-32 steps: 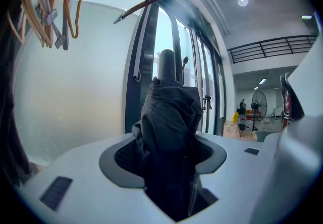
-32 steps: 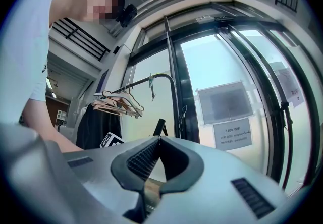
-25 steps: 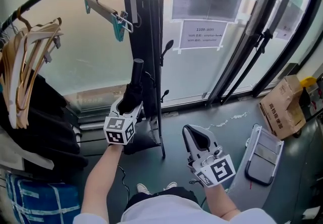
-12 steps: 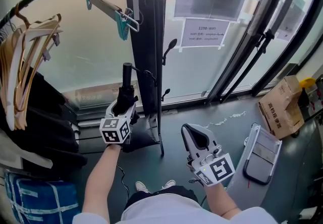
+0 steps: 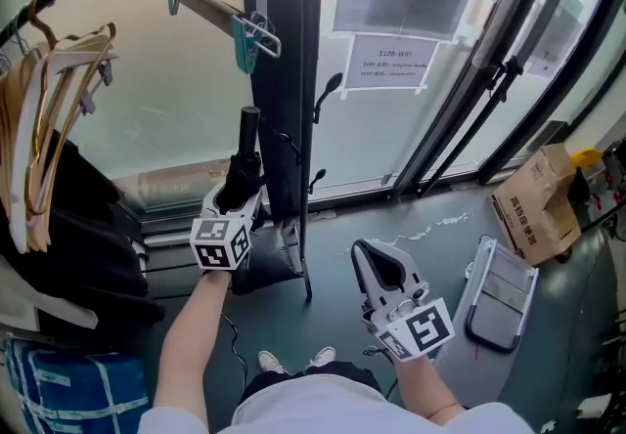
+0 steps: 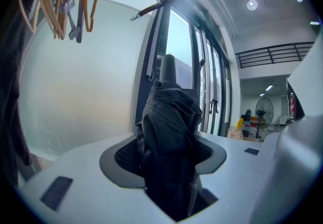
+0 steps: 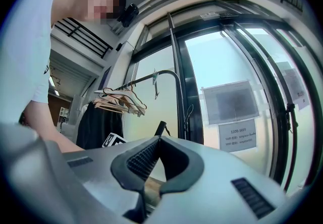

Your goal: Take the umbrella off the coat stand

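Note:
A folded black umbrella (image 5: pixel 245 153) stands upright in my left gripper (image 5: pixel 233 199), its stubby end pointing up, just left of the black coat stand's post (image 5: pixel 284 80). In the left gripper view the umbrella's dark cloth (image 6: pixel 171 132) fills the gap between the pads, and the left gripper (image 6: pixel 169 160) is shut on it. My right gripper (image 5: pixel 378 268) hovers lower right over the floor, apart from the stand. Its jaws meet at the tips with nothing between them, as the right gripper (image 7: pixel 159 141) view shows.
Wooden hangers (image 5: pixel 49 119) and dark garments (image 5: pixel 83 237) hang on the rail at left, with a teal-clipped hanger (image 5: pixel 235 31) above. A blue bag (image 5: pixel 68 388) sits bottom left. A cardboard box (image 5: pixel 533 202) and a folded step stool (image 5: pixel 499 290) lie at right by the glass wall.
My left gripper has carried the umbrella a little leftward, away from the stand's post. The right gripper has stayed where it was.

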The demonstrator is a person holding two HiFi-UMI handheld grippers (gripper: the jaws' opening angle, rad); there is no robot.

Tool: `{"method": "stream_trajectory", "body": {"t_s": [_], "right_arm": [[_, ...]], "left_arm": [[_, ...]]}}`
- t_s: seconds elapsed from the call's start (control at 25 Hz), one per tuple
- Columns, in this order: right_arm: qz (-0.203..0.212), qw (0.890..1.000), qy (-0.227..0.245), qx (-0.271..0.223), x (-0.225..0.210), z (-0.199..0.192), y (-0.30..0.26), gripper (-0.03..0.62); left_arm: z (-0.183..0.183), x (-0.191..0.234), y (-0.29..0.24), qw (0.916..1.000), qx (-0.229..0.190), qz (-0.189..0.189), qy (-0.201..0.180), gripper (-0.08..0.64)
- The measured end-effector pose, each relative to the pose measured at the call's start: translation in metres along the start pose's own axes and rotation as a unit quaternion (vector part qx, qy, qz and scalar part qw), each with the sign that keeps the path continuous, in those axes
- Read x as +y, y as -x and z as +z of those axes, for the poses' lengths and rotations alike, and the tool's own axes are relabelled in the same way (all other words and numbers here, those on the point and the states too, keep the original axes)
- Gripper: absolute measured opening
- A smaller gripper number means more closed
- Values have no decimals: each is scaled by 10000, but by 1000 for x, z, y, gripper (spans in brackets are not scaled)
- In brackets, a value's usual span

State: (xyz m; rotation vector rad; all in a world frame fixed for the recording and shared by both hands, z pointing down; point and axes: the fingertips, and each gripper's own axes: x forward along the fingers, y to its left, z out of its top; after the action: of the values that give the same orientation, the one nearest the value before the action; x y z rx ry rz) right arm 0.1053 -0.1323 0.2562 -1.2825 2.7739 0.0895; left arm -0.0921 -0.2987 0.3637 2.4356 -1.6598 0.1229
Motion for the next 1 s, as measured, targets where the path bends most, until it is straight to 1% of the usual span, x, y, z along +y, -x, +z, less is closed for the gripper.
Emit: {"method": "stream_trajectory", "body": {"t_s": [0.16, 0.28, 0.36, 0.6, 0.8, 1.0], "right_arm": [[-45, 10000, 20, -54, 3, 5, 2, 18], [-59, 9999, 37, -106, 6, 10, 5, 18], [-47, 9999, 51, -141, 9, 12, 6, 18], [66, 9998, 61, -180, 21, 15, 6, 18], [160, 9996, 58, -205, 27, 15, 5, 18], [303, 9993, 40, -205, 35, 14, -1, 18]], "left_arm": [[31, -7, 3, 9993, -330, -134, 80, 249], [44, -8, 10, 9990, -421, -148, -36, 249], [48, -9, 15, 9989, -428, -156, -92, 249], [50, -17, 31, 9989, -405, -199, -92, 250], [53, -31, 47, 9982, -468, -286, -233, 250], [59, -40, 70, 9976, -550, -358, -229, 250]]}}
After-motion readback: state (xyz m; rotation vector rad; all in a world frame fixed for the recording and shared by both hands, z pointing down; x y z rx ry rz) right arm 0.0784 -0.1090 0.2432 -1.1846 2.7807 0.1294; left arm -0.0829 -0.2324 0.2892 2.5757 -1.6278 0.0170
